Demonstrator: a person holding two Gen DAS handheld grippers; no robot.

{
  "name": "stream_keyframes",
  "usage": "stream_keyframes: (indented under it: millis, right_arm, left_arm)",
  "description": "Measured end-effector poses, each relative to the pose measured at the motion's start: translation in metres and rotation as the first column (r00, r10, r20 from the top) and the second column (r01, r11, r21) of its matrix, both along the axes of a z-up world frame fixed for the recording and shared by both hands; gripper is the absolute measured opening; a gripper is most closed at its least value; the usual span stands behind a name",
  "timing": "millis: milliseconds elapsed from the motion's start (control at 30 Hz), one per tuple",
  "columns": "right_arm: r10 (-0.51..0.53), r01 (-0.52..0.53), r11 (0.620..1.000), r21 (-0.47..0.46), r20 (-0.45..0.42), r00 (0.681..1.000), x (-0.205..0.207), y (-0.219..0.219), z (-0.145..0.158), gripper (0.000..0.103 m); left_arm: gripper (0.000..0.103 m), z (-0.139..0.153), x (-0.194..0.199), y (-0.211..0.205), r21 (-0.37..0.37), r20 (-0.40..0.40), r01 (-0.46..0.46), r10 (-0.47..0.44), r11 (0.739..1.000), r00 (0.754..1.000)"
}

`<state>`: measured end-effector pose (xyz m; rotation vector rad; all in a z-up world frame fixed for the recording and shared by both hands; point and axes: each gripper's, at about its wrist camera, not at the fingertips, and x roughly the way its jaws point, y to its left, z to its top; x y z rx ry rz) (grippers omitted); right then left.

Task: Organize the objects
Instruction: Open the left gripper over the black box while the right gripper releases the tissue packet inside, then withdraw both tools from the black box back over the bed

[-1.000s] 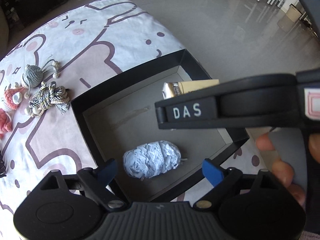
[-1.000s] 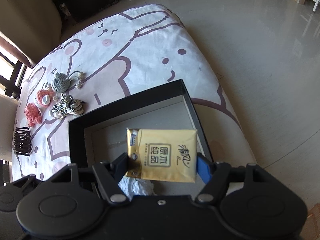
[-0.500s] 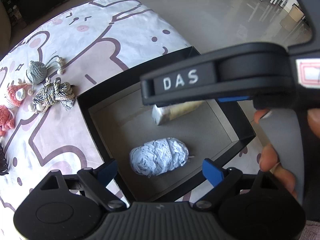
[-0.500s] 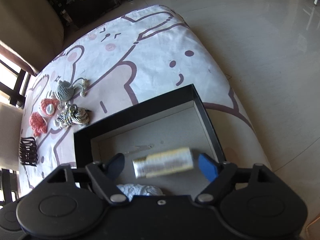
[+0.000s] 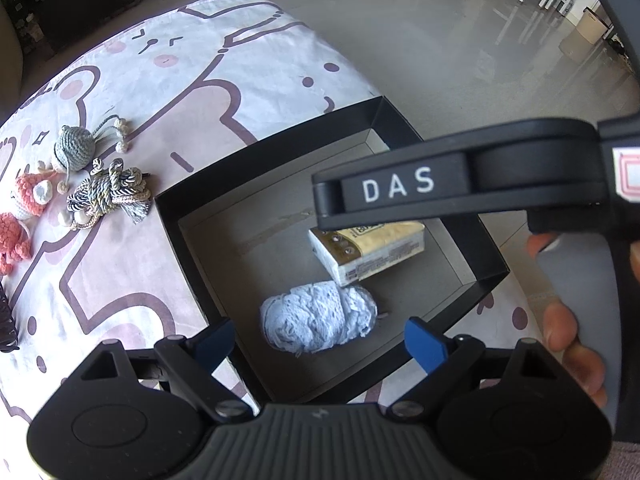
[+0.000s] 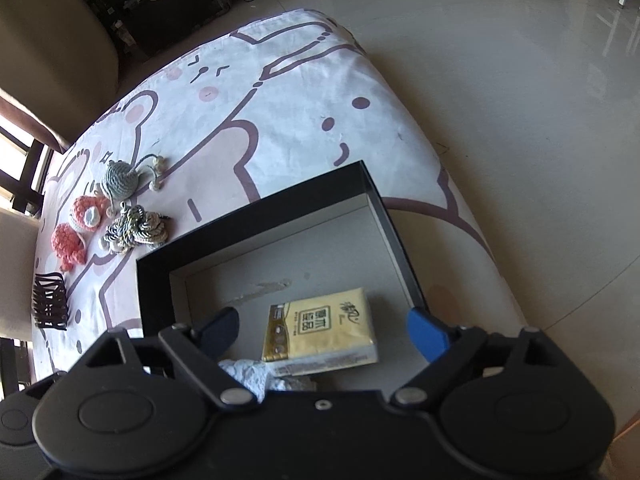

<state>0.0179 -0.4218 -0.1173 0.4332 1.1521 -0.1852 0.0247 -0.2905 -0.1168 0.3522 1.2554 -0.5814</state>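
Note:
A black open box (image 5: 240, 176) (image 6: 256, 216) sits on the cartoon-print cloth near its right edge. Inside lie a yellow tissue pack (image 5: 372, 256) (image 6: 324, 332), flat on the grey floor, and beside it a pale blue lace ball (image 5: 316, 320) (image 6: 248, 372). My right gripper (image 6: 324, 326) hovers over the pack with its jaws opening; nothing is between them. Its black body crosses the left wrist view above the box. My left gripper (image 5: 320, 340) stands open above the lace ball, holding nothing.
Left of the box on the cloth lie a grey crochet toy (image 6: 118, 180), a knotted rope bundle (image 6: 136, 230), two coral crochet pieces (image 6: 86, 214) and a black hair claw (image 6: 50, 306). A hand (image 5: 568, 332) grips the right tool. Tiled floor lies beyond the cloth's right edge.
The right gripper's jaws parted and the yellow tissue pack dropped from them into the box, landing flat beside the lace ball. The left gripper kept still and open.

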Motion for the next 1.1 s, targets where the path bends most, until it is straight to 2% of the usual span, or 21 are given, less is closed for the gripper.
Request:
stream_keyframes:
  millis: [667, 933, 1100]
  right_arm:
    - [0.012, -0.011, 0.998, -0.056, 0.015, 1.000, -0.030, -0.001, 0.023, 0.094]
    - [-0.007, 0.010, 0.996, -0.089, 0.030, 1.000, -0.041, -0.004, 0.032, 0.102]
    - [-0.014, 0.017, 0.994, -0.108, 0.031, 0.999, -0.047, -0.004, 0.034, 0.103]
  left_arm:
    - [0.092, 0.012, -0.002, 0.013, -0.019, 0.017, -0.028, 0.029, 0.999, 0.999]
    - [0.092, 0.018, -0.002, 0.023, -0.026, 0.026, -0.045, 0.046, 0.999, 0.999]
    - [0.093, 0.019, -0.002, 0.031, -0.027, 0.035, -0.051, 0.052, 0.998, 0.998]
